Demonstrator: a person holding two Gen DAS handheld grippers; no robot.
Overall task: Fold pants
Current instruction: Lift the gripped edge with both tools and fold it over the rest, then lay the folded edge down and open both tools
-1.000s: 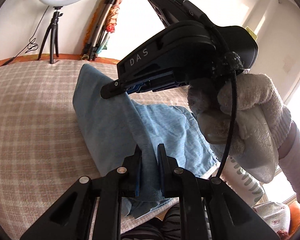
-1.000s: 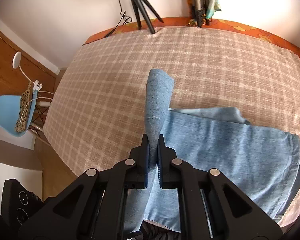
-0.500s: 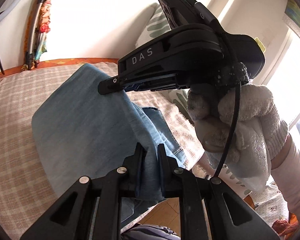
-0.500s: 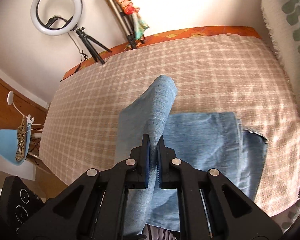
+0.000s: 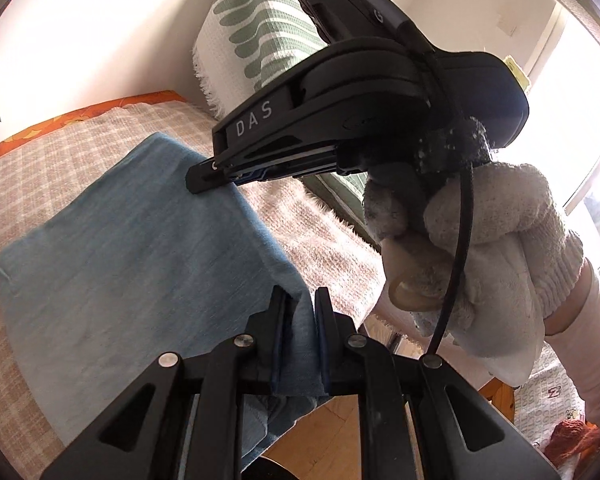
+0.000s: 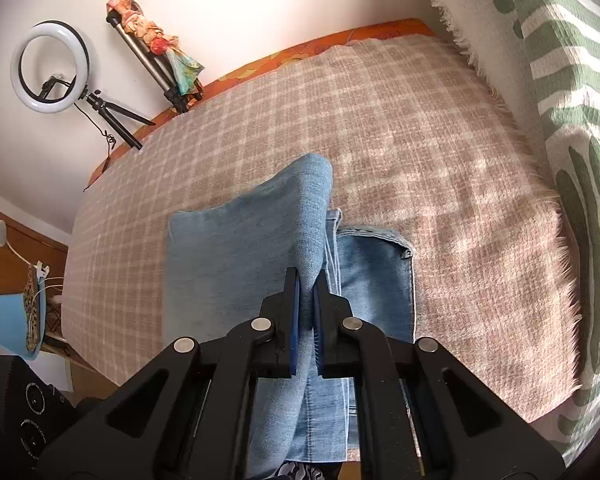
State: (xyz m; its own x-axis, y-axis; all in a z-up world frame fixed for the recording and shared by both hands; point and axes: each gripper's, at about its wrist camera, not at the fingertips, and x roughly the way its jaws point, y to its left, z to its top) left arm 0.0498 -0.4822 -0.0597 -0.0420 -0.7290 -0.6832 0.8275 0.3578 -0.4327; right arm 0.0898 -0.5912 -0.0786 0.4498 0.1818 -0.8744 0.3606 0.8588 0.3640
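Light blue denim pants (image 5: 132,256) lie on a checked beige blanket (image 6: 380,120), with a folded layer lifted above the lower layer (image 6: 376,276). My left gripper (image 5: 300,300) is shut on the near edge of the lifted layer. My right gripper (image 6: 307,280) is shut on the same edge further along; it shows from the side in the left wrist view (image 5: 204,178), held by a white-gloved hand (image 5: 500,248). The waistband end (image 6: 404,244) lies flat on the blanket.
A green-and-white patterned cushion (image 6: 560,80) stands along the right side of the bed. A ring light on a tripod (image 6: 52,72) and folded stands (image 6: 156,60) are against the far wall. A blue chair (image 6: 8,316) is beyond the left edge.
Both grippers have carried the lifted denim layer to the right across the lower layer, toward the waistband end. The views have swung toward the cushion side.
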